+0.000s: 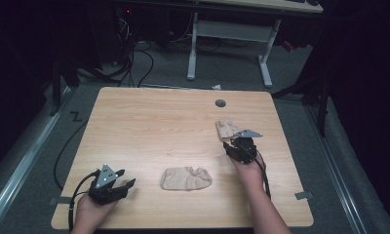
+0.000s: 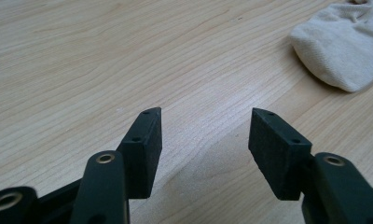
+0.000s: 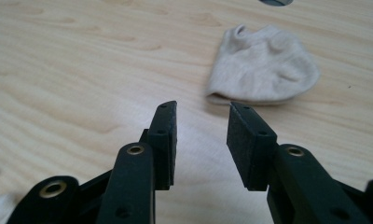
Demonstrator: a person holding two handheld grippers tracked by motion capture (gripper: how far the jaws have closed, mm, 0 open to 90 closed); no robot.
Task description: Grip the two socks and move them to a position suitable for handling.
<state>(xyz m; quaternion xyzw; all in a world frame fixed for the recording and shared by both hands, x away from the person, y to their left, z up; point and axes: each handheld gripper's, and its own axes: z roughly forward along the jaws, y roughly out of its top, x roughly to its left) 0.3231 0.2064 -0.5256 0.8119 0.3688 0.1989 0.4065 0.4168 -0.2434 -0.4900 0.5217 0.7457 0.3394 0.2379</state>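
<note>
Two beige socks lie on the surface (image 1: 134, 126), well apart. The far sock (image 1: 227, 129) sits toward the right, near the round hole (image 1: 220, 103) at the back edge. It is short and bunched, lying flat, rounded at one end, with dimples and a small puckered fold along its top; its lower edge is straight and casts a thin shadow. The near sock (image 1: 185, 178) lies close to the front edge, about midway across. It stretches sideways, wider than deep, its right end crumpled into soft folds, its left end smooth and rounded, the knit finely ribbed.
</note>
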